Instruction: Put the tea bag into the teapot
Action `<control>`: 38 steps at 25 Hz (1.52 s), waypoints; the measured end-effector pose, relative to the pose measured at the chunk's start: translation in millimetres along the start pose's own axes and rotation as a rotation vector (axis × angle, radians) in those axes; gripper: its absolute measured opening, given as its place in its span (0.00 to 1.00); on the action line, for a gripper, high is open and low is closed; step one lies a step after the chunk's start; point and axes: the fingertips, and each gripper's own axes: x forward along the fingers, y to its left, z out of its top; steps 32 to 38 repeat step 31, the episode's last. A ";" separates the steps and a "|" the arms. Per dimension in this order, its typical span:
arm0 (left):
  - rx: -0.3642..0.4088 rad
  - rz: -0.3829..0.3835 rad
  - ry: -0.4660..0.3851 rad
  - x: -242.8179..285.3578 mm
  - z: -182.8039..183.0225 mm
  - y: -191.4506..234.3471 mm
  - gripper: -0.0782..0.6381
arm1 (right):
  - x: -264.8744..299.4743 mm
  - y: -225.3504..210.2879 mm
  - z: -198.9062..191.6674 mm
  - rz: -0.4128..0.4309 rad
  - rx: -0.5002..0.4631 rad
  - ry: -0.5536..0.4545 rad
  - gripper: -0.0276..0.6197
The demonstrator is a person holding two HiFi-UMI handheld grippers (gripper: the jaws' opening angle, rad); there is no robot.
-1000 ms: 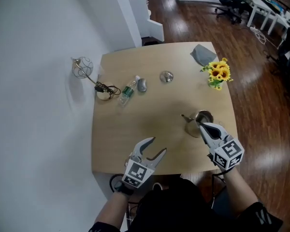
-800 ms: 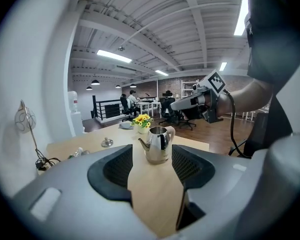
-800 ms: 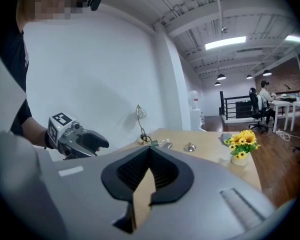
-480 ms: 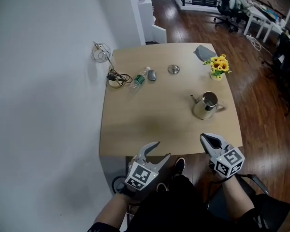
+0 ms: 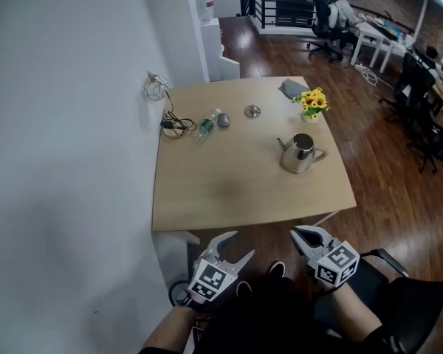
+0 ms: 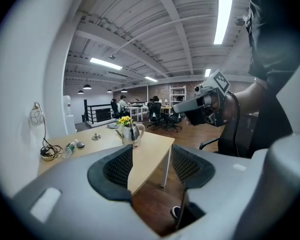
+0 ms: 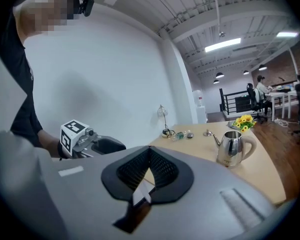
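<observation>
Steel teapot (image 5: 298,153): upright on the table (image 5: 229,190), mouth uncovered, well ahead of both pairs of fingers and closer to the right pair's line.
Tea bag: not visible in any view; nowhere on the tabletop, so probably already inside the teapot, whose interior cannot be seen.
Right gripper (image 5: 301,234): fingers pressed together. A pale sliver shows in the slot beneath the tips; whether it is a tag or only background, I cannot tell.
Left gripper (image 5: 241,243): fingers spread, with nothing between them but a view of the table edge and floor.
Change: a second ago the right fingertips were at the teapot's mouth; now both grippers sit back past the near table edge, well apart from the teapot.
Meaning: the drop looks finished and the person is backing off.
Round metal piece (image 5: 252,111): beyond the teapot from the fingers, possibly its lid.
Flowers (image 5: 311,103): just behind the teapot, farthest from the fingers.
</observation>
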 end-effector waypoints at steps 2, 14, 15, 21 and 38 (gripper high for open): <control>0.004 -0.009 -0.003 -4.7 0.8 -10.2 0.45 | -9.1 14.5 -5.9 0.014 0.006 0.004 0.05; 0.007 -0.013 0.003 -4.2 3.9 -63.0 0.45 | -62.4 34.8 -28.9 0.059 0.000 0.023 0.05; 0.009 -0.013 0.004 -4.1 4.4 -66.2 0.45 | -66.0 34.4 -29.9 0.059 0.004 0.023 0.05; 0.014 -0.006 0.003 -6.0 9.8 -80.4 0.45 | -78.2 38.8 -28.4 0.073 -0.005 0.012 0.05; 0.025 0.008 -0.001 -11.6 13.4 -86.1 0.45 | -85.8 43.9 -28.7 0.080 -0.015 0.005 0.05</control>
